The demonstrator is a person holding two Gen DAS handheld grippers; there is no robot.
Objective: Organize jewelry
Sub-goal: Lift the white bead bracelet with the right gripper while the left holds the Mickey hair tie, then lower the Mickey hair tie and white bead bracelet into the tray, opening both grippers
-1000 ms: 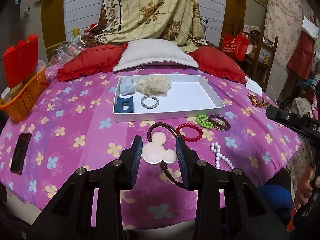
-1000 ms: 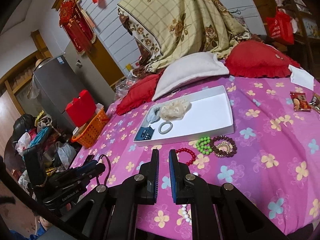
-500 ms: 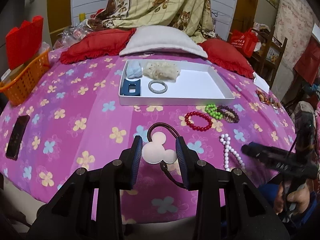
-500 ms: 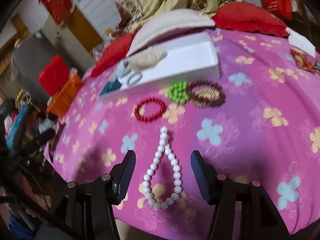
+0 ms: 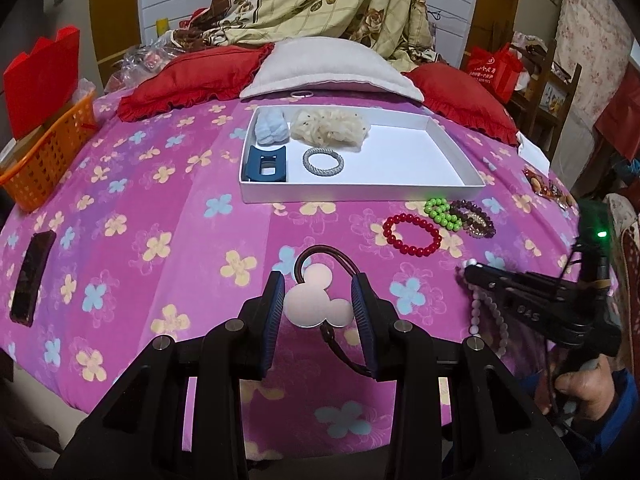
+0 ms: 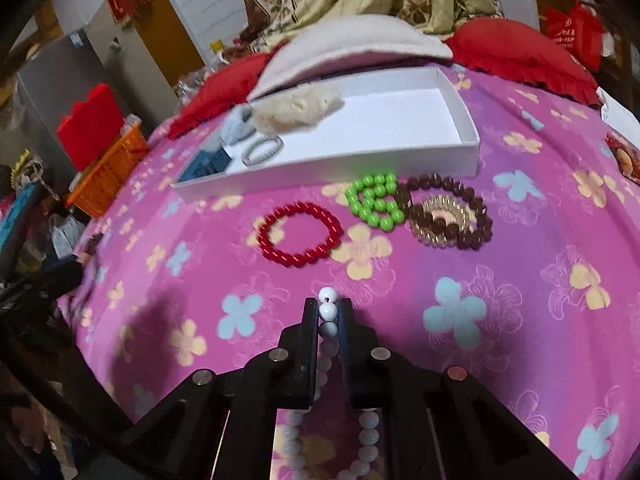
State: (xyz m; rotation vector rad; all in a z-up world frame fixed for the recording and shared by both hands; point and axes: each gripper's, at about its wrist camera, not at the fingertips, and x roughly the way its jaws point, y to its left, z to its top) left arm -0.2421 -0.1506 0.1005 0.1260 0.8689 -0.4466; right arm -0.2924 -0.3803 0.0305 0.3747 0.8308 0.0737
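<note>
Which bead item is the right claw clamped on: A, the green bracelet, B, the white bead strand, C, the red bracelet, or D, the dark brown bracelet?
B: the right claw pinches the white bead strand between its closed fingers, away from the other bracelets.

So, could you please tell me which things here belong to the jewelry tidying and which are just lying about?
Part of the job:
white tray
white bead string, clamped in the right hand-held gripper
mouse-ear hair tie, in the left hand-held gripper
red bracelet
green beads
brown bracelet

Lying about:
orange basket
phone
red pillows
</note>
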